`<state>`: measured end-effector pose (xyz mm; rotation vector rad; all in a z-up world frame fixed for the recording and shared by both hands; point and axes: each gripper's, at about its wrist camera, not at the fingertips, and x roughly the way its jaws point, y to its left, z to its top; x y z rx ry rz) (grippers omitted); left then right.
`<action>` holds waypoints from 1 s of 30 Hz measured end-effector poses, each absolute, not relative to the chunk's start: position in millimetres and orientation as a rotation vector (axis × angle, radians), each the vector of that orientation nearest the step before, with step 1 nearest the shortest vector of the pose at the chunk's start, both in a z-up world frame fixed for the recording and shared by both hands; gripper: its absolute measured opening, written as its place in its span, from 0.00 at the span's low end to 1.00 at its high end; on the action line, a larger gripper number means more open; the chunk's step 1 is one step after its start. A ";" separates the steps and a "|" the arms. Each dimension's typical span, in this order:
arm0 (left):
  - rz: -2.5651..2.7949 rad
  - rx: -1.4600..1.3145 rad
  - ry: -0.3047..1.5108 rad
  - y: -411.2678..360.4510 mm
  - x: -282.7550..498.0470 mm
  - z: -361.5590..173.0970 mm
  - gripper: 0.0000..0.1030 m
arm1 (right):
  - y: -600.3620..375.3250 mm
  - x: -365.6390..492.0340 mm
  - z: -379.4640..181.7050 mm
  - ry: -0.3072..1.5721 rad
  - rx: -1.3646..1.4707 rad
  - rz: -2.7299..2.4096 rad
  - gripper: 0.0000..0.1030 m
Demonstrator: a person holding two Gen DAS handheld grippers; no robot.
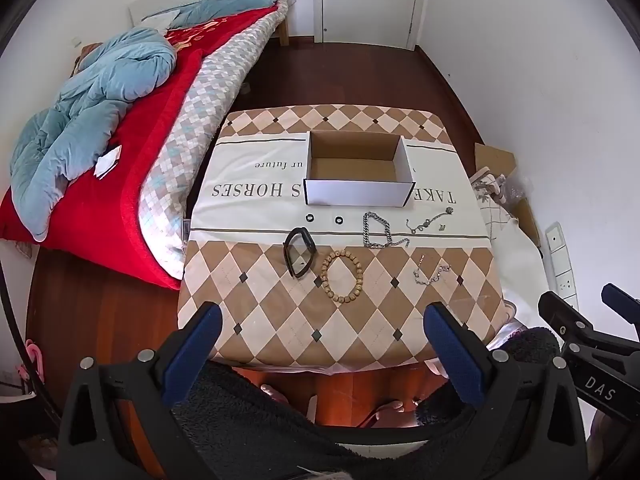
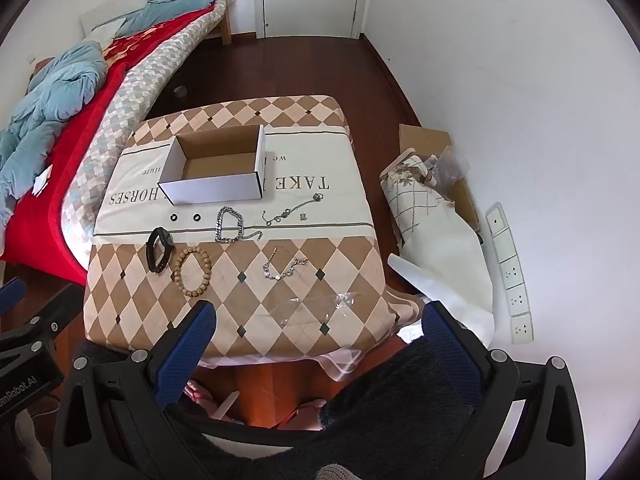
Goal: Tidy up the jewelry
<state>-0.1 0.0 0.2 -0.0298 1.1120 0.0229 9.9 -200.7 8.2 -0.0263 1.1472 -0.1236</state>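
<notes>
Both tongs, left (image 1: 322, 344) and right (image 2: 316, 344), gape wide, empty; jewelry lies on the counter (image 1: 280, 328) before the box (image 1: 358, 184); the bead bracelet (image 1: 342, 276) seems light, floppy: pinch its rim

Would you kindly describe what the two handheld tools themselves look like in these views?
Both tools, left tool and right tool, have black angular plastic frames with silver rivets, and two fingers padded in textured blue. White lettering reading "DAS" marks the right tool's body where the left wrist view catches it. No cables show.
</notes>
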 end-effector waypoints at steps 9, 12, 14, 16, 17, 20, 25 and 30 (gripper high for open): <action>0.025 -0.028 1.110 -0.1 -0.1 0.1 0.99 | -200.1 9.5 9.1 1.141 -0.023 -0.124 1.00; 0.025 -0.026 1.111 -0.1 -0.1 0.4 0.99 | -199.4 10.2 8.3 1.146 -0.023 -0.124 1.00; 0.025 -0.027 1.110 -0.1 -0.2 0.4 0.99 | -199.4 10.1 8.6 1.146 -0.023 -0.122 1.00; 0.025 -0.026 1.109 -0.2 -0.2 0.4 0.99 | -199.5 10.0 8.8 1.145 -0.023 -0.121 1.00; 0.025 -0.026 1.109 -0.1 -0.2 0.4 0.99 | -199.6 10.0 8.9 1.144 -0.024 -0.121 1.00; 0.024 -0.027 1.110 0.0 -0.2 0.3 0.99 | -199.4 10.0 9.2 1.144 -0.023 -0.122 1.00; 0.023 -0.028 1.109 0.0 -0.3 0.4 0.99 | -199.4 10.2 9.6 1.144 -0.024 -0.123 1.00; 0.022 -0.027 1.109 -0.1 -0.4 0.6 0.99 | -199.3 10.4 10.0 1.143 -0.024 -0.124 1.00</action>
